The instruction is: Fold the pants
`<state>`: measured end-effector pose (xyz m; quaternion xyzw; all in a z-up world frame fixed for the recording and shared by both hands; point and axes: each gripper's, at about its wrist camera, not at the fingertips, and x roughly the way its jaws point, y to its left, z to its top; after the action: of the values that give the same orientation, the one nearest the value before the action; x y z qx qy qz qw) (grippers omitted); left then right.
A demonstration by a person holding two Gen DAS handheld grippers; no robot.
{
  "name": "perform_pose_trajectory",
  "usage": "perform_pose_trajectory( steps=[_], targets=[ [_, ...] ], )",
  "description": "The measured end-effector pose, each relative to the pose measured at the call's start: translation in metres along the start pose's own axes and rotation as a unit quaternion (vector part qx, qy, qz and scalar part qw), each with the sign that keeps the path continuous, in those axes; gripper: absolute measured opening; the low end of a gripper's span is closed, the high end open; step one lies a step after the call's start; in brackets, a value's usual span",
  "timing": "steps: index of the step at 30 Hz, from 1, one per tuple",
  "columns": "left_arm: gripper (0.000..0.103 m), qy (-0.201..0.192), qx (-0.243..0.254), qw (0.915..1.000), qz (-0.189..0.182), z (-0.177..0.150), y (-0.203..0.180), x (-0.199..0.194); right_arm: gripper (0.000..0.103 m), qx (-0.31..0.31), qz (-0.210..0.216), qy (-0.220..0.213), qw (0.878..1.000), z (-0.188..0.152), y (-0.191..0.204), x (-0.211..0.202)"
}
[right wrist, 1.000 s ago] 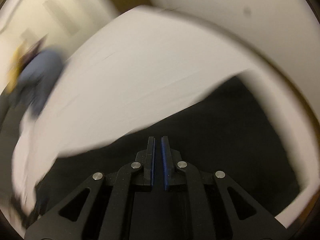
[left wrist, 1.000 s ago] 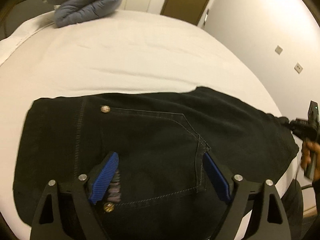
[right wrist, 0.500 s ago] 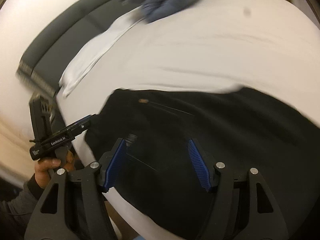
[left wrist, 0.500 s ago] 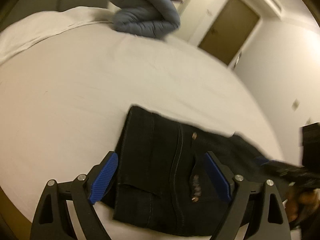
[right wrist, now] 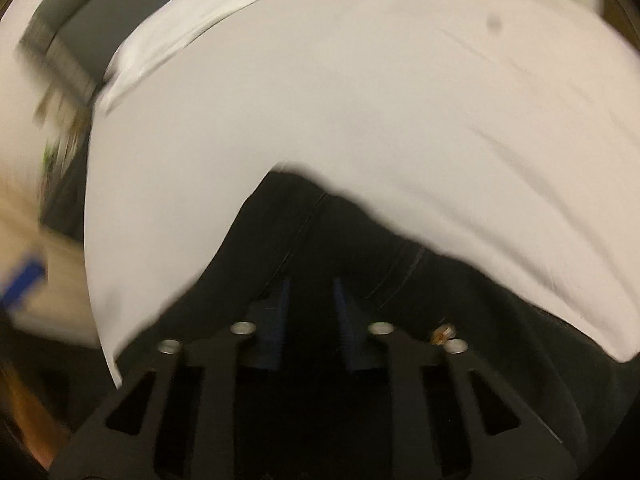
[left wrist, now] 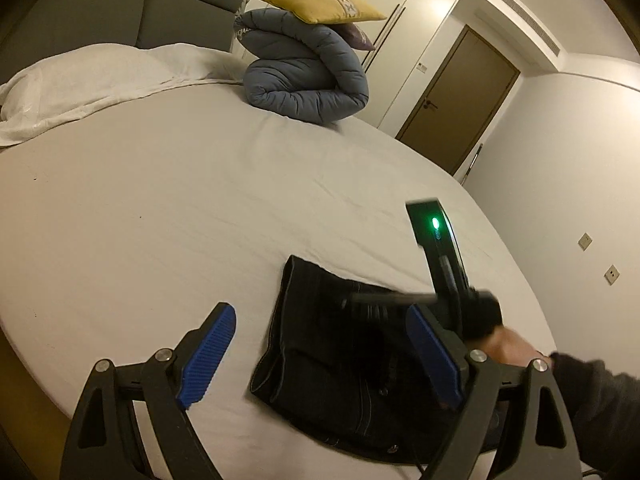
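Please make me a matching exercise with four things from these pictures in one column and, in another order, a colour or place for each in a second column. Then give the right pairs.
Things:
1. pants
2. rolled duvet
3. cushion
4. left gripper

Descriptions:
A. yellow, on top of the roll
B. blue pads, jaws wide apart
C. black, folded on the white sheet
D. grey-blue, at the head of the bed

Pairs: 1-C, 2-D, 3-A, 4-B
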<state>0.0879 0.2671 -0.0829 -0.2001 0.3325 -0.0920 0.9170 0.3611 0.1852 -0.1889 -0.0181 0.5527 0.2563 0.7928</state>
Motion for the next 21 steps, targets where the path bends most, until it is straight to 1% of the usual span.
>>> perform_pose_trajectory(
  steps=[1, 2, 4, 5, 6, 7, 9, 10, 11, 12, 13, 14, 15, 16, 17, 18, 19, 20, 21],
  targets=[
    [0.089, 0.002, -0.001, 1.0000, -0.002, 0.000, 0.000, 0.003, 0.000, 0.015, 0.000, -0.002, 1.000, 0.005, -0.005, 0.004],
    [0.089, 0.003, -0.002, 1.0000, -0.004, 0.000, -0.001, 0.005, 0.000, 0.016, 0.007, 0.000, 1.000, 0.008, -0.007, 0.008],
    [0.089, 0.004, 0.001, 1.0000, -0.007, 0.000, -0.005, 0.010, 0.000, -0.005, 0.005, -0.004, 1.000, 0.005, -0.004, 0.008],
    [0.089, 0.005, 0.002, 0.9999, -0.010, -0.001, -0.007, 0.011, 0.000, 0.003, 0.019, -0.008, 1.000, 0.004, -0.007, 0.007],
    [0.089, 0.007, 0.005, 0.9999, -0.015, -0.001, -0.011, 0.012, 0.000, 0.036, 0.048, -0.012, 0.998, 0.004, -0.016, 0.002],
    [0.089, 0.007, 0.009, 0.9997, -0.021, -0.002, -0.015, 0.012, 0.006, 0.082, 0.082, -0.027, 0.993, 0.002, -0.030, -0.009],
    [0.089, 0.012, 0.021, 0.9993, -0.028, -0.004, -0.023, 0.015, 0.007, 0.130, 0.115, -0.071, 0.982, -0.008, -0.047, -0.039],
    [0.089, 0.018, 0.026, 0.9989, -0.035, -0.004, -0.029, 0.020, 0.007, 0.150, 0.131, -0.098, 0.975, -0.018, -0.060, -0.058],
    [0.089, 0.030, 0.031, 0.9981, -0.045, -0.003, -0.037, 0.029, 0.007, 0.166, 0.137, -0.112, 0.970, -0.030, -0.072, -0.067],
    [0.089, 0.041, 0.038, 0.9971, -0.052, -0.004, -0.046, 0.039, 0.007, 0.187, 0.147, -0.121, 0.964, -0.044, -0.087, -0.074],
    [0.089, 0.051, 0.046, 0.9961, -0.056, -0.005, -0.055, 0.049, 0.007, 0.217, 0.169, -0.133, 0.952, -0.060, -0.106, -0.078],
    [0.089, 0.061, 0.054, 0.9949, -0.059, -0.008, -0.063, 0.059, 0.007, 0.238, 0.178, -0.137, 0.945, -0.073, -0.123, -0.080],
    [0.089, 0.077, 0.064, 0.9930, -0.063, -0.011, -0.074, 0.072, 0.007, 0.263, 0.177, -0.140, 0.938, -0.086, -0.141, -0.080],
    [0.089, 0.099, 0.075, 0.9904, -0.060, -0.015, -0.085, 0.090, 0.007, 0.292, 0.171, -0.143, 0.930, -0.102, -0.169, -0.081],
    [0.089, 0.114, 0.081, 0.9888, -0.051, -0.019, -0.091, 0.102, 0.007, 0.322, 0.168, -0.147, 0.920, -0.116, -0.188, -0.077],
    [0.084, 0.139, 0.085, 0.9857, -0.041, -0.024, -0.094, 0.118, 0.006, 0.346, 0.159, -0.151, 0.912, -0.130, -0.206, -0.075],
    [0.081, 0.167, 0.085, 0.9818, -0.030, -0.031, -0.094, 0.135, 0.000, 0.374, 0.155, -0.161, 0.900, -0.148, -0.228, -0.076],
    [0.081, 0.178, 0.086, 0.9802, -0.016, -0.036, -0.091, 0.143, 0.000, 0.389, 0.169, -0.171, 0.889, -0.160, -0.244, -0.077],
    [0.080, 0.178, 0.089, 0.9800, -0.004, -0.040, -0.088, 0.146, 0.000, 0.407, 0.173, -0.194, 0.876, -0.175, -0.259, -0.087]
  ],
)
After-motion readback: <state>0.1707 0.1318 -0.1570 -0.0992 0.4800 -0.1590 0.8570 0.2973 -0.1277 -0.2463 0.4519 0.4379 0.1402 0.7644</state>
